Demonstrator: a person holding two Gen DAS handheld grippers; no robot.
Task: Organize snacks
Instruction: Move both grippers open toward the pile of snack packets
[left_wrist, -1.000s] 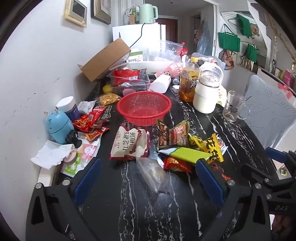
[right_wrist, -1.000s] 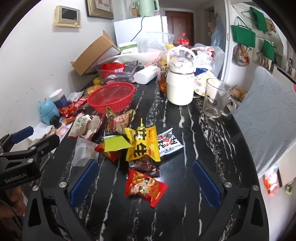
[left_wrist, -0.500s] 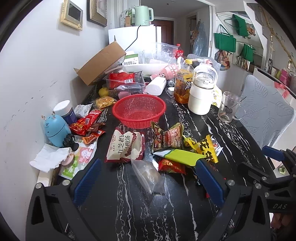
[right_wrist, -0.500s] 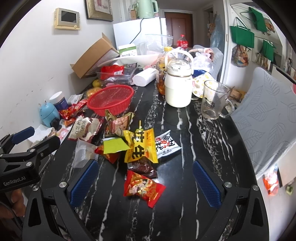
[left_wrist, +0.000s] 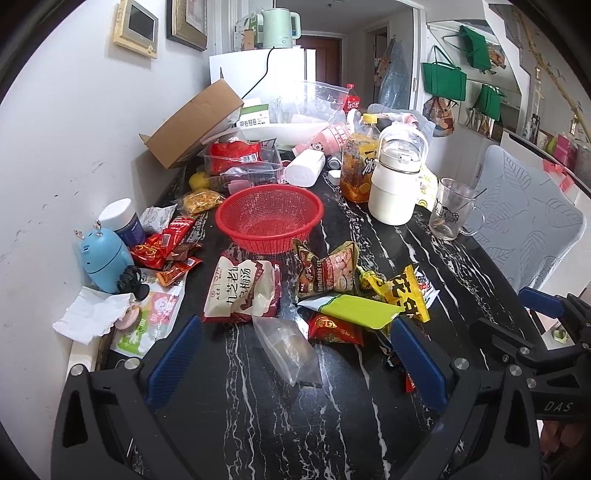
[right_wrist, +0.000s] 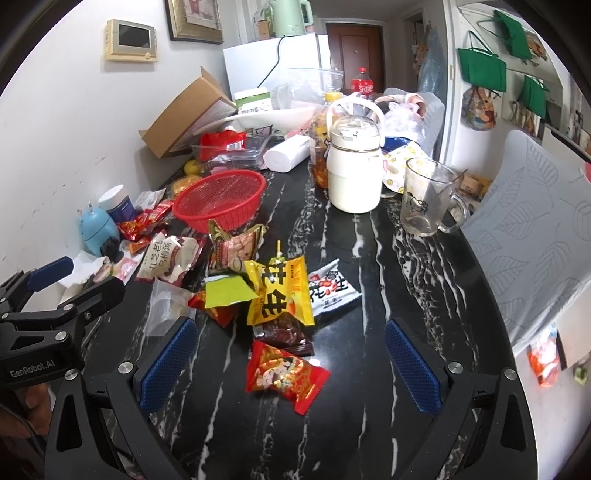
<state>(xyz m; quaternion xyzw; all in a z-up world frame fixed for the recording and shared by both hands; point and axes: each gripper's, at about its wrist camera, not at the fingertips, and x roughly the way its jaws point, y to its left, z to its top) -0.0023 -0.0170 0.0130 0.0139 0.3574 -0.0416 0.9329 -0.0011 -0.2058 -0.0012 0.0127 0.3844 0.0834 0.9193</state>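
Red mesh basket (left_wrist: 269, 218) on black white-veined table (left_wrist: 332, 424).

"GenRobot.AI" on the left gripper (right_wrist: 40, 365) body, "DAS" on the right gripper (left_wrist: 557, 407) body (both partly shadowed)

One red basket (left_wrist: 269, 218), one glass mug (right_wrist: 424, 201), one white jug (right_wrist: 354, 170) (snack packets overlap; count unclear).

Bare black marble tabletop (right_wrist: 369, 387) lies open between the right gripper's (right_wrist: 291, 365) spread jaws, broken only by a red foil snack packet (right_wrist: 286, 374). Ahead, a heap of yellow, green and brown snack bags (right_wrist: 255, 280) blocks the straight line to the red mesh basket (right_wrist: 219, 199). On the right, a cream lidded jug (right_wrist: 354, 170) and clear glass mug (right_wrist: 424, 203) crowd the table edge.
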